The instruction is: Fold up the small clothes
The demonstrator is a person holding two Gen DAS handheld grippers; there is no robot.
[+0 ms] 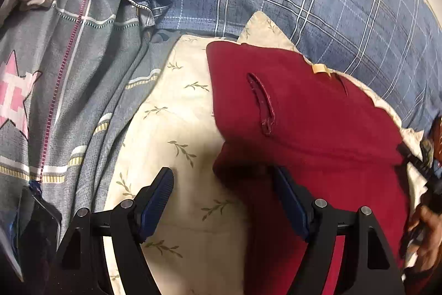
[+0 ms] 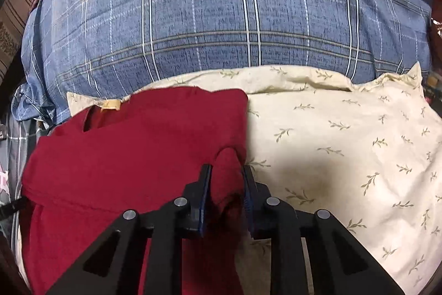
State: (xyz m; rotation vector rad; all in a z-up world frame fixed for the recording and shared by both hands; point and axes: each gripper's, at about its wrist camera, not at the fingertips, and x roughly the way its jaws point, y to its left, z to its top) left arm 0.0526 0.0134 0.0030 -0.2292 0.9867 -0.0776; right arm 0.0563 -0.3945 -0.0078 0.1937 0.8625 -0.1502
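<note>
A dark red garment (image 1: 309, 112) with a slit pocket and a small tan label lies on a cream leaf-print pillow (image 1: 171, 129). My left gripper (image 1: 223, 179) is open and straddles the garment's left edge: one finger is over the pillow and the other over the red cloth, and neither pad presses on it. In the right wrist view the same red garment (image 2: 132, 145) covers the left part of the pillow (image 2: 345, 140). My right gripper (image 2: 226, 173) is shut on a raised bunch of red cloth at the garment's right edge.
A large blue plaid pillow (image 2: 221, 18) with a round green badge lies behind. A grey quilt (image 1: 55, 90) with a pink star and a zip lies bunched at the left. A dark phone-like object (image 1: 38, 226) rests at the lower left. A person's hand (image 1: 425, 226) shows at the right edge.
</note>
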